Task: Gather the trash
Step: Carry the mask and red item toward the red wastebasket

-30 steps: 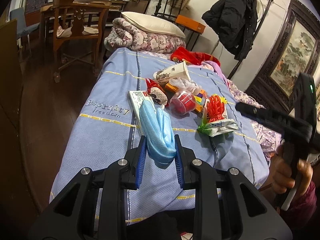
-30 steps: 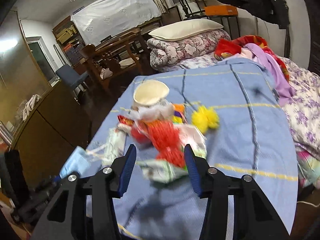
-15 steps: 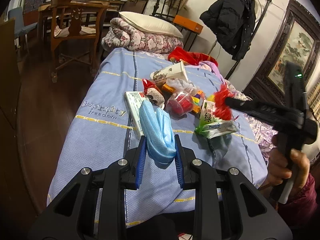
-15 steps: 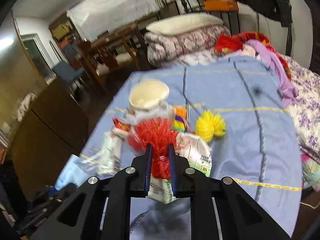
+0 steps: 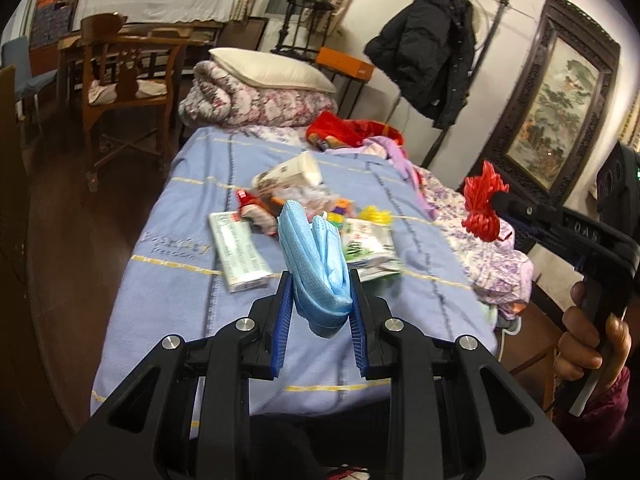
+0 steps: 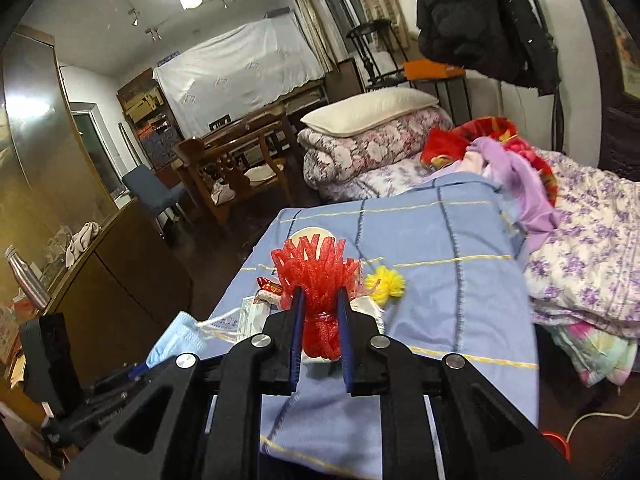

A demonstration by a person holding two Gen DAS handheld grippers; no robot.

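1. My left gripper [image 5: 320, 300] is clamped on a folded blue face mask [image 5: 314, 264]. I hold it above the near end of the bed, clear of the blanket, so it is ready to carry off as trash.
2. My right gripper [image 6: 320, 320] is clenched on a red foam fruit net [image 6: 318, 292], pinched at its bunched waist so the frilled top fans out above the jaws. From the left wrist view it hangs off the bed's right side, lifted away from the pile.
3. The rest of the trash lies in a loose cluster mid-bed on the blue blanket [image 5: 180, 280]: a tipped paper cup [image 5: 288, 174], a white and green carton [image 5: 238, 254], a crumpled green-printed wrapper [image 5: 370, 250], a yellow foam net [image 6: 386, 282] and small red wrappers.
4. I judge both grippers are full, so the next step calls for a bin; none is visible.
5. Bedding and a pillow [image 5: 268, 72] sit at the far end, apart from the trash.
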